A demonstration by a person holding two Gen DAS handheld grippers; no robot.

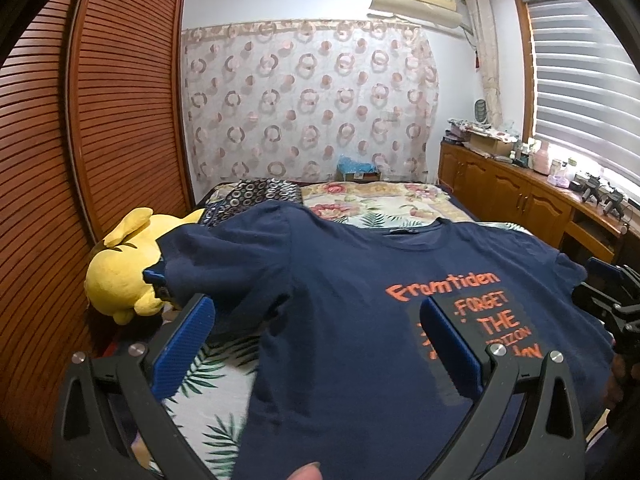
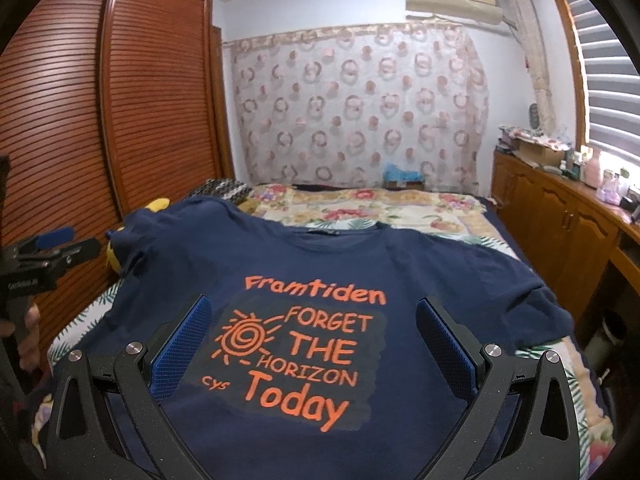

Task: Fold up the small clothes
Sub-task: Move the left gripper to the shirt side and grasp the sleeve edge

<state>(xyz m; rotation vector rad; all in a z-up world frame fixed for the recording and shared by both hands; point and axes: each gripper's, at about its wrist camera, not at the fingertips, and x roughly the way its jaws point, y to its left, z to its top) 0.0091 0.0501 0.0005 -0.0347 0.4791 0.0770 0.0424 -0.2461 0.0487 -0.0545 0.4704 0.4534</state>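
Lying flat on the bed (image 2: 460,208), navy T-shirt (image 2: 320,264) collar pointing away, both left claw (image 1: 316,344) and right claw (image 2: 314,344) hovering wide, gripping nothing.

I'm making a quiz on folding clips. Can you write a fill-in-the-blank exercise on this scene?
1. The T-shirt spread on the bed is navy with lettering coloured ____.
2. The shirt's left sleeve lies over a plush toy coloured ____.
3. The left gripper and right gripper both have jaws that are ____.

Missing words: orange; yellow; open
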